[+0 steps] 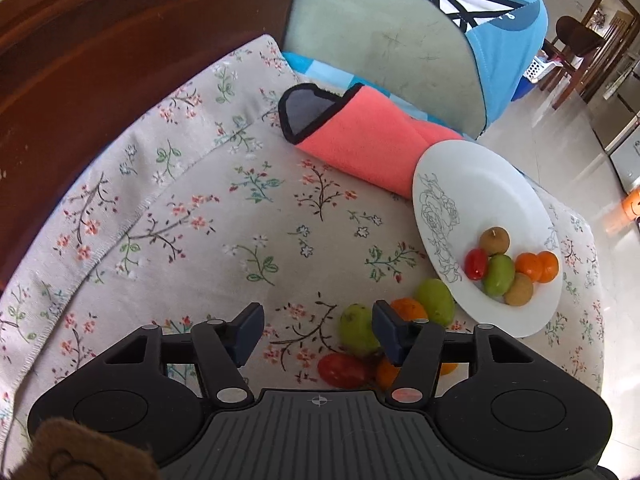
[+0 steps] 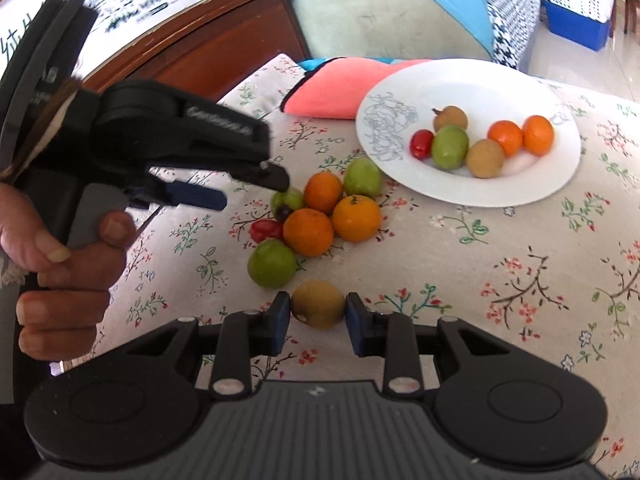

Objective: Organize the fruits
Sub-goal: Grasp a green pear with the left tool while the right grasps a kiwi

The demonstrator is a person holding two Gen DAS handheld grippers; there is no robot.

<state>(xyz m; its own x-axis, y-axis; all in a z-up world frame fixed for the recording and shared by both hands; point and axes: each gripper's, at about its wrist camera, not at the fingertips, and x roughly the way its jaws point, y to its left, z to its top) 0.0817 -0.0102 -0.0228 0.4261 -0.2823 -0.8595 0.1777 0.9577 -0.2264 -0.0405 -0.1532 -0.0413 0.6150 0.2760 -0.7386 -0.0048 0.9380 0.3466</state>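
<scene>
Brown fruit pinched by right gripper, left gripper spread wide, white plate near.

Your right gripper is matte black plastic with a ribbed grey deck, round side caps, silver pivot screws and dark blue pads; your left gripper matches, one pivot screw reddish; at left frame, your bare left hand, short nails, wraps a grey handle.

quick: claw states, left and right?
Left claw: open, empty, above the loose fruits.
Right claw: closed on the round brown-green fruit.
</scene>
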